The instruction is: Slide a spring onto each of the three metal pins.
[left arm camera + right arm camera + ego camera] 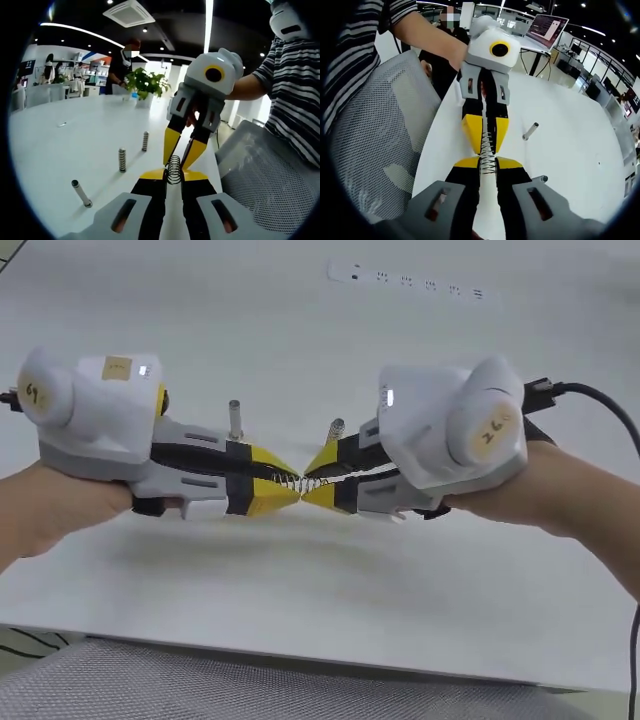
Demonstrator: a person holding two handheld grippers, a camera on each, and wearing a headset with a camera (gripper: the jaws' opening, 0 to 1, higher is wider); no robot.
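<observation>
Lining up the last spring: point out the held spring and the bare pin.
held spring [173, 170], left gripper view, on its middle coils.
bare pin [80, 192], left gripper view, midway along its shaft.

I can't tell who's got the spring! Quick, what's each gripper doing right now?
Left gripper: closed on one end of the spring.
Right gripper: closed on its other end.

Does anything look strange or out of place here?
Yes. The spring hangs in the air, pinched by the left gripper and the right gripper at once, and it looks pulled long between them.
</observation>
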